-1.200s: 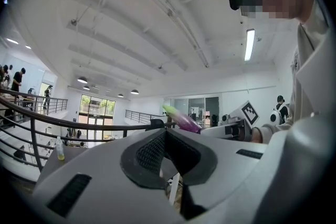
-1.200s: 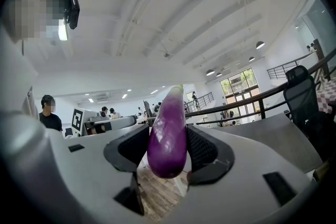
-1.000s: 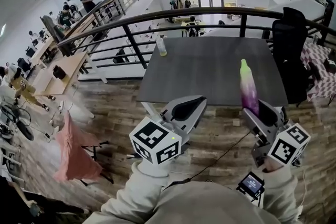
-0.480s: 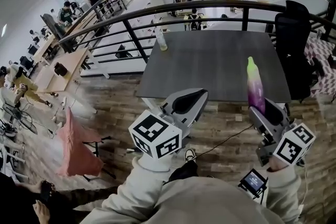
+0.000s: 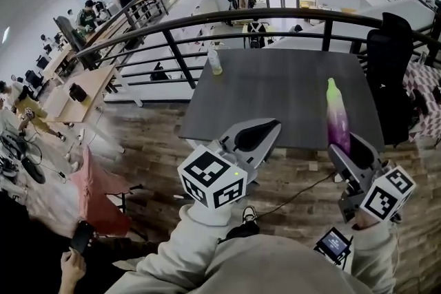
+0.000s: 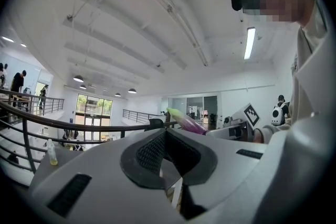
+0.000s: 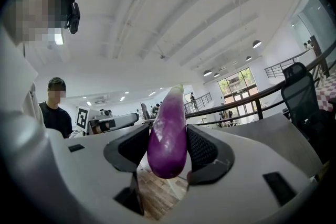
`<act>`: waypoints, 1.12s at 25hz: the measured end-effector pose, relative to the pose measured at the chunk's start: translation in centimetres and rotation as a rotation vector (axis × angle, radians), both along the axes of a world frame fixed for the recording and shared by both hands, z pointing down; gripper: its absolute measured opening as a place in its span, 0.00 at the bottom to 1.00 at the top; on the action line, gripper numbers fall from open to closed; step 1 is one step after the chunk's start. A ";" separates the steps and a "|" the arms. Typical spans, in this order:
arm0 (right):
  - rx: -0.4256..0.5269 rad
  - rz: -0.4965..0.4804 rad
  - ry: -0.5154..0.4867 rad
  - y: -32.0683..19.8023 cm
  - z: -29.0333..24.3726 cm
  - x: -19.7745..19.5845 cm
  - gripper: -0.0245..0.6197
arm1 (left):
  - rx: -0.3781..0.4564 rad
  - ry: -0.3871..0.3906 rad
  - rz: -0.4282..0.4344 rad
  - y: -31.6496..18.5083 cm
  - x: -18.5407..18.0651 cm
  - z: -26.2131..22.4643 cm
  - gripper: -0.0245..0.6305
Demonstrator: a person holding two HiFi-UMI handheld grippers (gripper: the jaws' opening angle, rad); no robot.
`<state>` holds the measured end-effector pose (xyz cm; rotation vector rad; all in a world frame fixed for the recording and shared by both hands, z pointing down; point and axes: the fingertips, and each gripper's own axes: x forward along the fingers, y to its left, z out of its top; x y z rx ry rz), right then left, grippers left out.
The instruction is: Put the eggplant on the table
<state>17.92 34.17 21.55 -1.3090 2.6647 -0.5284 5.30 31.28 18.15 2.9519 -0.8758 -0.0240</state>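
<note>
Wood-plank floor (image 5: 141, 131), black railing (image 5: 207, 19), office chair (image 5: 389, 58), white ceiling (image 6: 131, 23)

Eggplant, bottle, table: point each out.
eggplant (image 7: 168, 136), right gripper view, purple belly.
bottle (image 5: 215, 63), head view, its body.
table (image 5: 269, 96), head view, bare top.

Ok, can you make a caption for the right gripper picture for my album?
The right gripper clamps a purple eggplant, pale tip up, beside the grey table.
</note>
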 end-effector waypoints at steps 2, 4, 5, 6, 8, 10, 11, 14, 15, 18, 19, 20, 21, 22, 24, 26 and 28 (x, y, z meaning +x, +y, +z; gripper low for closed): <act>-0.006 -0.006 0.003 -1.5 -0.1 -0.4 0.40 | -0.007 0.002 -0.001 -1.5 -0.3 0.0 0.03; -0.014 -0.013 0.005 -3.0 0.1 -0.8 0.40 | -0.015 0.004 -0.006 -3.0 -0.7 0.2 0.03; -0.019 -0.016 0.007 -3.7 0.2 -1.1 0.40 | -0.019 0.006 -0.008 -3.7 -1.0 0.3 0.03; -0.023 -0.019 0.009 -4.4 0.3 -1.4 0.40 | -0.022 0.007 -0.009 -4.4 -1.3 0.4 0.03; -0.032 -0.020 0.014 -5.7 0.5 -1.9 0.40 | -0.028 0.010 -0.008 -5.8 -1.6 0.7 0.03; -0.038 -0.017 0.018 -7.2 0.8 -2.1 0.40 | -0.034 0.013 -0.004 -7.2 -1.7 1.1 0.03; -0.042 -0.015 0.019 -8.0 0.9 -2.2 0.40 | -0.038 0.015 -0.001 -8.0 -1.8 1.3 0.03; -0.056 -0.014 0.025 -10.3 1.2 -3.3 0.40 | -0.048 0.021 0.004 -10.4 -2.7 1.6 0.03; -0.059 -0.011 0.026 -11.0 1.2 -3.9 0.40 | -0.050 0.025 0.008 -11.3 -3.2 1.6 0.03; -0.062 0.005 0.030 -13.2 0.9 -5.6 0.40 | -0.053 0.033 0.025 -14.3 -4.6 1.6 0.03; -0.066 0.008 0.033 -13.9 0.9 -6.2 0.40 | -0.057 0.033 0.028 -15.4 -4.9 1.7 0.03; -0.073 0.010 0.035 -14.7 1.0 -6.7 0.40 | -0.063 0.032 0.031 -16.5 -5.2 2.0 0.03; -0.079 0.011 0.036 -15.5 1.1 -7.1 0.40 | -0.069 0.031 0.034 -17.5 -5.3 2.2 0.03; -0.085 0.014 0.036 -16.3 1.3 -7.4 0.40 | -0.074 0.029 0.041 -18.5 -5.2 2.5 0.03; -0.094 0.025 0.032 -17.9 1.7 -7.6 0.40 | -0.083 0.029 0.061 -20.2 -4.8 2.9 0.03; -0.106 0.040 0.028 -19.2 2.1 -7.8 0.40 | -0.089 0.029 0.080 -21.7 -4.5 3.3 0.03; -0.118 0.053 0.030 -20.2 2.5 -8.2 0.40 | -0.098 0.032 0.093 -22.9 -4.7 3.8 0.03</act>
